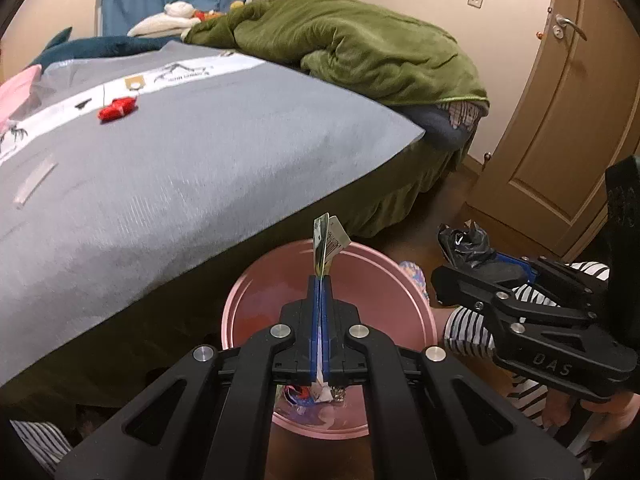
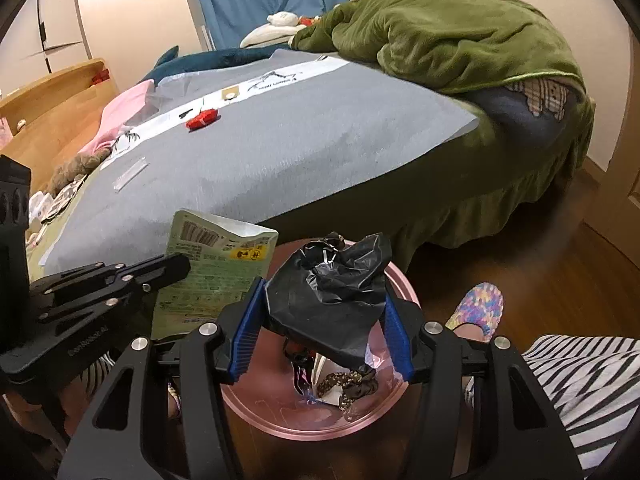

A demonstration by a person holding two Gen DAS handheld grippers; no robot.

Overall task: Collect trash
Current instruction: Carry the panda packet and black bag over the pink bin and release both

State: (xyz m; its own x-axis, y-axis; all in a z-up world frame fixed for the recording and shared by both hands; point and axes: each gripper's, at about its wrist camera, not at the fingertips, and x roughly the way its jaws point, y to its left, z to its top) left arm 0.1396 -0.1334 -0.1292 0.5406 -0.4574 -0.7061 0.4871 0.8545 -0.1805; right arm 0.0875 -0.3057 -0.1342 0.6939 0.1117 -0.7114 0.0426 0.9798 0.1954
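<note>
My left gripper [image 1: 320, 280] is shut on a flat green snack packet [image 1: 329, 242], held edge-on over the pink bin [image 1: 256, 292]; the packet's printed face shows in the right wrist view [image 2: 216, 276]. My right gripper [image 2: 322, 312] holds a crumpled black plastic bag [image 2: 332, 280] between its blue pads above the same bin [image 2: 276, 420]; the bag also shows in the left wrist view [image 1: 464, 242]. Several scraps lie in the bin's bottom [image 2: 344, 388]. A red wrapper [image 1: 118, 109] and a clear plastic strip [image 1: 34, 184] lie on the grey bed cover.
The bed [image 1: 200, 152] fills the left, with a green blanket [image 1: 352, 44] heaped at its far end. A wooden door [image 1: 560, 100] stands right. My striped trouser leg [image 2: 580, 384] and a colourful slipper [image 2: 480, 304] are beside the bin on the wood floor.
</note>
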